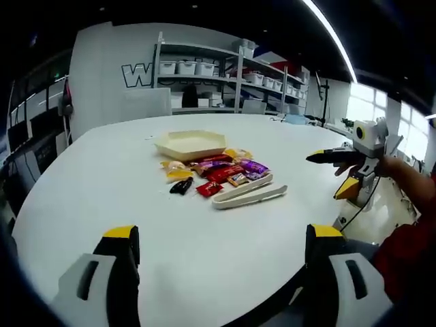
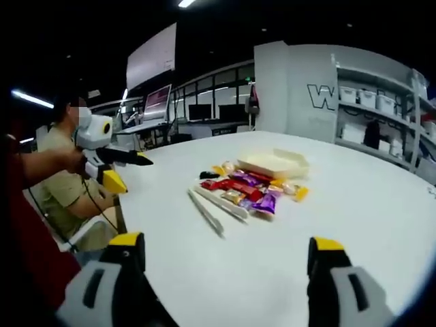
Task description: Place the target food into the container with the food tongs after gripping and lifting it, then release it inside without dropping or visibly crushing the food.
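Both grippers – left gripper (image 1: 216,255), right gripper (image 2: 225,262) – gape wide, empty, near table (image 1: 204,272) edge. Food tongs (image 1: 248,193) lie beside snack pile (image 1: 218,172); grab tongs mid-handle, squeeze lightly.

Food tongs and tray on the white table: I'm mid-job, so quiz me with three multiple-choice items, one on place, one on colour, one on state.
1. Where do the food tongs lie?
A. in the tray
B. on the table beside the snack pile
C. between the left gripper's jaws

2. What colour is the tray?
A. cream
B. blue
C. black

3. How do the left gripper jaws stand?
A. shut on a snack
B. shut on the tongs
C. open and holding nothing

Answers:
1 B, the tongs rest on the table at the edge of the snack pile.
2 A, the tray is pale cream.
3 C, both jaws stand wide apart over bare table.
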A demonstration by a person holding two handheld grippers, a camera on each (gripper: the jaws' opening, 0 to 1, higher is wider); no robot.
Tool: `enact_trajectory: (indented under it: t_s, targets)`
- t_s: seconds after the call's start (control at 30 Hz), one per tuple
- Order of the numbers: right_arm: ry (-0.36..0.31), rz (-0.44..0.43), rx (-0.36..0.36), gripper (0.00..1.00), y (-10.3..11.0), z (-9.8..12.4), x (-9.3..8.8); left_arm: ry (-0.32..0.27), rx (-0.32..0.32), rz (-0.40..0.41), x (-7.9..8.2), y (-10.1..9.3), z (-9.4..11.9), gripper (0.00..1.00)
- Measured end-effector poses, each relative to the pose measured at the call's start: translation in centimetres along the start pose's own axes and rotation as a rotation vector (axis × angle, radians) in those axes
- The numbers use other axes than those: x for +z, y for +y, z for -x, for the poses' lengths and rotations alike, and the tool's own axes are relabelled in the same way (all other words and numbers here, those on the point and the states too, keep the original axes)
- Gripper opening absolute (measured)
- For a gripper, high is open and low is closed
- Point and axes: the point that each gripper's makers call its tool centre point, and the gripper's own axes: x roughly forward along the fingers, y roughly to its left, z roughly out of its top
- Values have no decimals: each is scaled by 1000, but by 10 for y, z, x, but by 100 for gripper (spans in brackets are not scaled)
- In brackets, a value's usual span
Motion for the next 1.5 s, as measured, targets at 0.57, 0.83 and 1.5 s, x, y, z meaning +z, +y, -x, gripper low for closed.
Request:
enact_trajectory:
  t_s: [0.57,0.83,1.5]
  targets:
    - [2,7,-10,99,-2,-3,1,13,-10,-7,-6,1,-3,99]
    - [9,22,-14,99,-1,-6,1,10,-16,-6,-5,1,-5,99]
    - [29,40,-13,99,-6,-10,-3,19,-28,-12,-9,3,-17,98]
